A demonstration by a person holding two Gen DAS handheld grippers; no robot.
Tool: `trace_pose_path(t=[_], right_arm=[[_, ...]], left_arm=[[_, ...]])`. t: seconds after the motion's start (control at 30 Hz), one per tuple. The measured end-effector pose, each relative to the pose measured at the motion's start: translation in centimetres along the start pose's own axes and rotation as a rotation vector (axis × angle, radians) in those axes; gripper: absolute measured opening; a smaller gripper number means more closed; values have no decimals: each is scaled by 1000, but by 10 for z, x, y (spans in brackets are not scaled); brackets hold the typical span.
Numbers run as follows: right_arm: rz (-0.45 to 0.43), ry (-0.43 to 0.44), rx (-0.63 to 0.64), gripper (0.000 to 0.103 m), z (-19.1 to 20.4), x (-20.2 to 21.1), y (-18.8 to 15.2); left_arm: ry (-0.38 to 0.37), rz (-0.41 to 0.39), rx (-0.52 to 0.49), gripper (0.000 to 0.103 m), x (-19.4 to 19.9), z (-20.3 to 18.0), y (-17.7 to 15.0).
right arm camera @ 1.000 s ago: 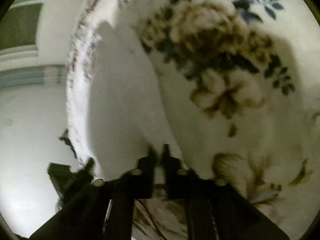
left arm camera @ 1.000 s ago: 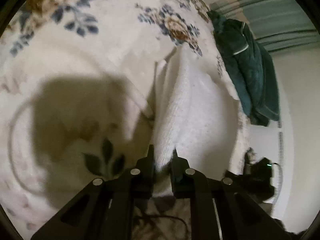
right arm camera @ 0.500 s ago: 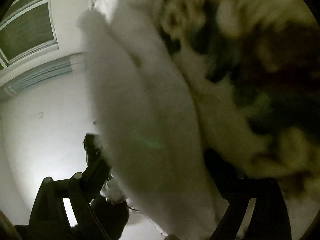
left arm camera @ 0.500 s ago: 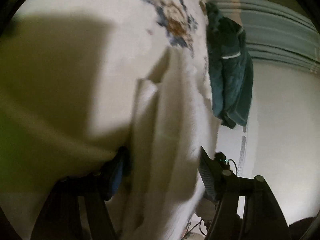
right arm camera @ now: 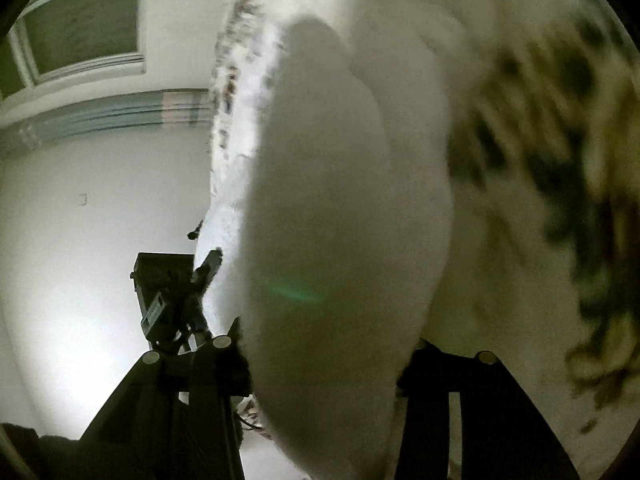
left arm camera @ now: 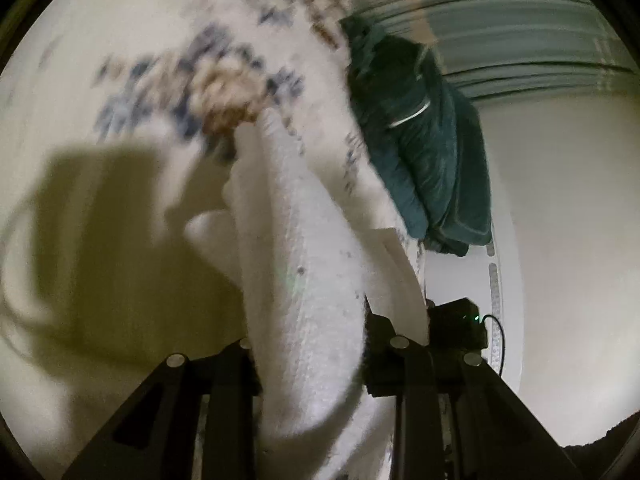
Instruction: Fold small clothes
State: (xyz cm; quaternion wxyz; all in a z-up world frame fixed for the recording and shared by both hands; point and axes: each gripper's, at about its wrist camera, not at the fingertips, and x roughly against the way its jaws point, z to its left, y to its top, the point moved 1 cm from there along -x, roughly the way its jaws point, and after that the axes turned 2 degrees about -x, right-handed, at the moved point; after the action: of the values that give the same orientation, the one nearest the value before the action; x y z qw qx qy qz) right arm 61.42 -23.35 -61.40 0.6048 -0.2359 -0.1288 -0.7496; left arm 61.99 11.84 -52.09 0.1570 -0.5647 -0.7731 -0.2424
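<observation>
A white fuzzy garment (left arm camera: 296,248) lies in a long fold on a floral bed cover (left arm camera: 120,32). My left gripper (left arm camera: 308,332) is open, its jaws set wide on either side of the fold, which bulges between them. In the right wrist view the same white garment (right arm camera: 340,220) fills the middle of the frame. My right gripper (right arm camera: 324,344) is open too, with the cloth passing between its spread jaws. Both fingertip pairs are partly hidden by the cloth.
A dark teal garment (left arm camera: 424,144) hangs over the bed's edge at the right. A black device with a green light (left arm camera: 460,320) sits by the bed edge. The other gripper's black body (right arm camera: 168,292) shows at left. White wall and a window (right arm camera: 80,24) lie beyond.
Both grippers were shut on the white garment's edge one second ago and have opened wide. The cloth now lies loose between the jaws, and both views have shifted along the bed.
</observation>
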Motion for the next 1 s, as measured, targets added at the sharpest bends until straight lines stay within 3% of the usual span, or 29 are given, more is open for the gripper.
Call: trace_pose_path(t=[0.2,0.37,0.5,0.57,0.63,0.73,0.87,0.9,0.93,0.97,1.0], right_arm=[[-72,18,88,46,51,8,75],[-91,-22,102,46,58,-23,148],[-83,-105,75,46,48,-67,181],[-70,-156,70,51,32,-65,187],[-51,-213,86,66,28,-65,184],[-62,-319,113,81,30,-51,169],[-161,-618,248,92,60,-38,145],[-188,-685,275,95,65,-30,128],[-226,-744,300,96,73,-26,118],[-256,-816,318,98,79,-24,109],[-276,-882,325,103,89,-23,102]], left_arm=[[33,-59,-71,25,-1,-13,80],[118,-39,-90,25,-37,19,138],[237,60,-107,31,-76,53,146],[246,93,-93,37,-83,63,144],[260,93,-79,52,-77,65,140],[355,43,-106,67,-57,59,128],[523,-74,-161,70,-37,38,105],[592,-102,-196,76,-33,28,94],[636,-116,-218,93,-30,22,86],[694,-130,-244,102,-27,13,75],[740,-141,-266,103,-25,3,64]])
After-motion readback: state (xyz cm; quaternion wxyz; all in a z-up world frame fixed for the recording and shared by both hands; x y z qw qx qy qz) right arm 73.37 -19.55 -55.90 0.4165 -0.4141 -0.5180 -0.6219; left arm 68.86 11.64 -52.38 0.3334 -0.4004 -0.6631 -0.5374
